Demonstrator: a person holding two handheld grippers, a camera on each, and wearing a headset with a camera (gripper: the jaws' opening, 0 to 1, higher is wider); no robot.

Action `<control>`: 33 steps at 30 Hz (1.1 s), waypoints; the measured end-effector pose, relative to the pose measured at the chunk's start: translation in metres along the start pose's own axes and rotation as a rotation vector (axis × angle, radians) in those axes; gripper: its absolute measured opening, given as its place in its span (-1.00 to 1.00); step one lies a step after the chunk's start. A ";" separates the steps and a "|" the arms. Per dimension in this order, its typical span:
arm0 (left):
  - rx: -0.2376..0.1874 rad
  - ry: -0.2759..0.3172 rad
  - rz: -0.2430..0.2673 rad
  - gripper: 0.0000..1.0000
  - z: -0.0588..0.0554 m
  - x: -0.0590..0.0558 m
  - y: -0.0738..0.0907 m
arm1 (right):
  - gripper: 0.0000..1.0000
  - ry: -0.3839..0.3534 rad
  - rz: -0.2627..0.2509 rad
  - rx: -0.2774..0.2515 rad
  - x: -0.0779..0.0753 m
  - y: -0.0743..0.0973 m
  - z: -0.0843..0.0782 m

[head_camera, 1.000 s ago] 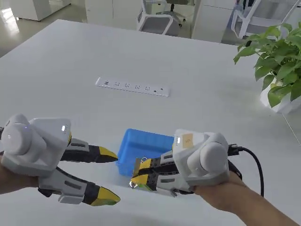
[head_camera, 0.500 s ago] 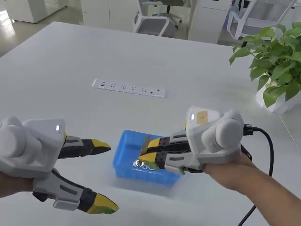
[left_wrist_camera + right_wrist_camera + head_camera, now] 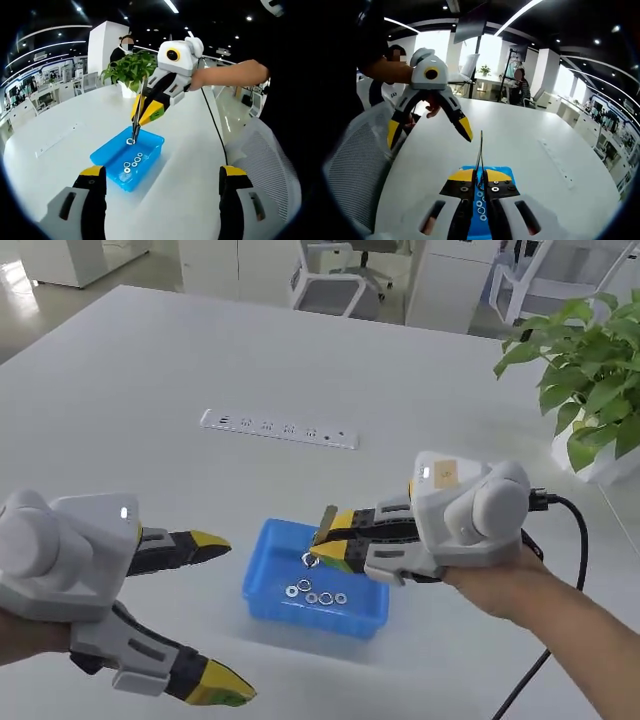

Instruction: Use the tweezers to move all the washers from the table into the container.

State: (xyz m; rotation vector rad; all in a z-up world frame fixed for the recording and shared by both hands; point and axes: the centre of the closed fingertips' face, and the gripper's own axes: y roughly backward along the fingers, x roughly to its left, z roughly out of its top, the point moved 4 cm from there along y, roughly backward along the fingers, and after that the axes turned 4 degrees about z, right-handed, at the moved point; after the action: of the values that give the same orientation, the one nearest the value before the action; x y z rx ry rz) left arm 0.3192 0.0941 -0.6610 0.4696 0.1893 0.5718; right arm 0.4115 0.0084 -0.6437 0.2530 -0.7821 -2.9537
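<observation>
Over the container (image 3: 262,540), my right gripper (image 3: 335,540) is clenched on the tweezers (image 3: 322,530), its jaws squeezed against the two blades. In the right gripper view the tweezers run straight toward 12 o'clock, in line with the jaws. In the head view their long axis slants down toward 7 o'clock. At the tips hangs one washer (image 3: 309,561), pinched and inside the container's outline. I cannot tell how high it hangs above the floor. Other washers (image 3: 315,592) lie in a loose row on the container floor, at about 6 o'clock from the held one in the head view. The drop point lies straight below the tips, so I judge that easing the squeeze is all the next move needs, with no sideways travel. My left gripper (image 3: 222,616) is released, jaws spread wide, hovering above the surface (image 3: 150,360) at 9 o'clock of the container and clear of it.
</observation>
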 end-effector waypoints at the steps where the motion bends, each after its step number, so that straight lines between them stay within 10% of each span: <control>1: -0.003 -0.002 -0.001 0.98 0.000 0.000 0.000 | -0.86 0.001 -0.003 0.003 -0.003 -0.001 -0.002; 33: 0.023 -0.004 -0.020 0.93 -0.001 0.011 -0.016 | -0.86 -0.067 -0.029 0.027 -0.043 -0.023 -0.070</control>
State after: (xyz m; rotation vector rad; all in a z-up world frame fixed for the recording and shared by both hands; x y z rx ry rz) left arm 0.3359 0.0891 -0.6696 0.4904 0.1964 0.5490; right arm 0.4660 -0.0005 -0.7088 0.1692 -0.8340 -2.9946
